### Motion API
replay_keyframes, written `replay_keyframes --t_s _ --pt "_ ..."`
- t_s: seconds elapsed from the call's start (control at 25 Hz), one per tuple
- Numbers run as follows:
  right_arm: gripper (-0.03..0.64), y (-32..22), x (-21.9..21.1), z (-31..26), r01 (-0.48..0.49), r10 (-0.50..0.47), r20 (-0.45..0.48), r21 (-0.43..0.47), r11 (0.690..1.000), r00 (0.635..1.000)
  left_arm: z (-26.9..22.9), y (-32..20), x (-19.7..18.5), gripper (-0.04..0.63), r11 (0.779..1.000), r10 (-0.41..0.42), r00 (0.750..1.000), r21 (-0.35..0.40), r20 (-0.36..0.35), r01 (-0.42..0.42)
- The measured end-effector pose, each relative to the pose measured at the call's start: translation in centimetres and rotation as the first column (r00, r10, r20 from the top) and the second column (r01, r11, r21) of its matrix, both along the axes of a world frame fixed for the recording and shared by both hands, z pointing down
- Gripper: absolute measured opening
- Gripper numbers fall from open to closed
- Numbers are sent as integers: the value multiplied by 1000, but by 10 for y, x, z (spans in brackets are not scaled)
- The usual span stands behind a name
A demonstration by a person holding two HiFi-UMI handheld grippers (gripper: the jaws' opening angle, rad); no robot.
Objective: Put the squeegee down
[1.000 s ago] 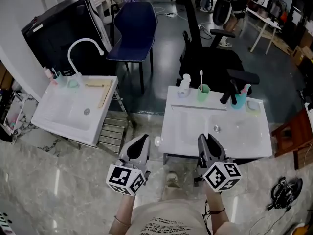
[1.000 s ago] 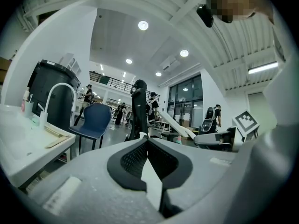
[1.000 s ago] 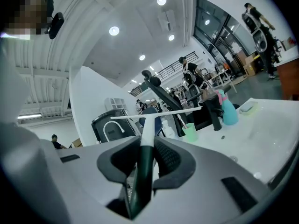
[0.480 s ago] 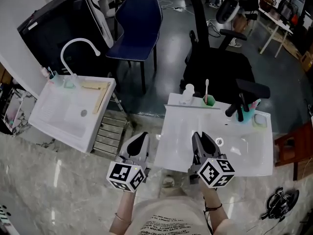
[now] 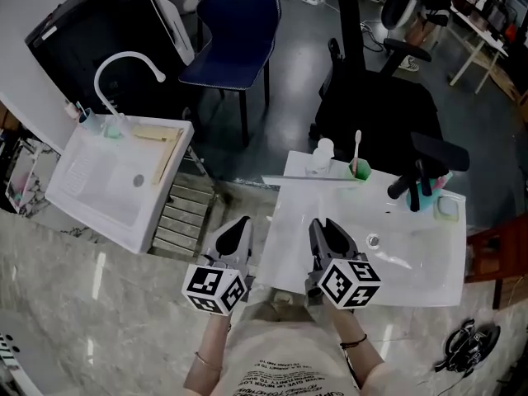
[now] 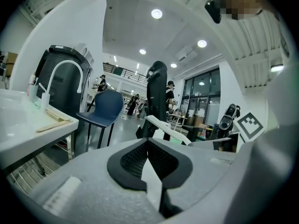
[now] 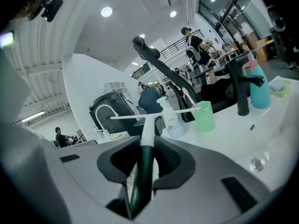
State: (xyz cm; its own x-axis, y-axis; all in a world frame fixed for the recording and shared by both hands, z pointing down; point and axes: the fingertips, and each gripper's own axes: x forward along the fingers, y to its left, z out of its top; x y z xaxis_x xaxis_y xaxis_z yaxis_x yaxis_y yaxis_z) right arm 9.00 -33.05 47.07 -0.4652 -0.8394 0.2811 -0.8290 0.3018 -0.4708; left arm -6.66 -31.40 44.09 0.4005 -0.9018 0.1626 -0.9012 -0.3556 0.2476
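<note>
The squeegee has a dark green handle and a long white blade. My right gripper is shut on its handle, and the blade sticks out ahead, level and crosswise. In the head view my right gripper hovers over the left part of the white sink, with the squeegee's blade over the sink's far left edge. My left gripper hangs left of that sink, over the floor. In the left gripper view, my left gripper has its pads together at the tips and holds nothing.
On the sink's back rim stand a soap bottle, a green cup with a toothbrush, a black faucet and a teal cup. A second white sink stands at the left. A blue chair and a black office chair stand behind.
Both grippers have moved forward and down. The right one, with the squeegee, has gone from the sink's front edge to over its basin.
</note>
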Motion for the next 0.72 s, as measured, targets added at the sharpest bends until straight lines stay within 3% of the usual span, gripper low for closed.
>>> replay_keyframes --t_s 0.32,0.72 --pt "97 -8 -20 32 8 -10 -36 -66 998 999 27 -10 -6 21 997 6 1000 -80 3 -6" --pt "97 -19 -36 72 -29 18 -80 -147 989 997 68 -23 4 22 980 88 996 -181 -3 -87"
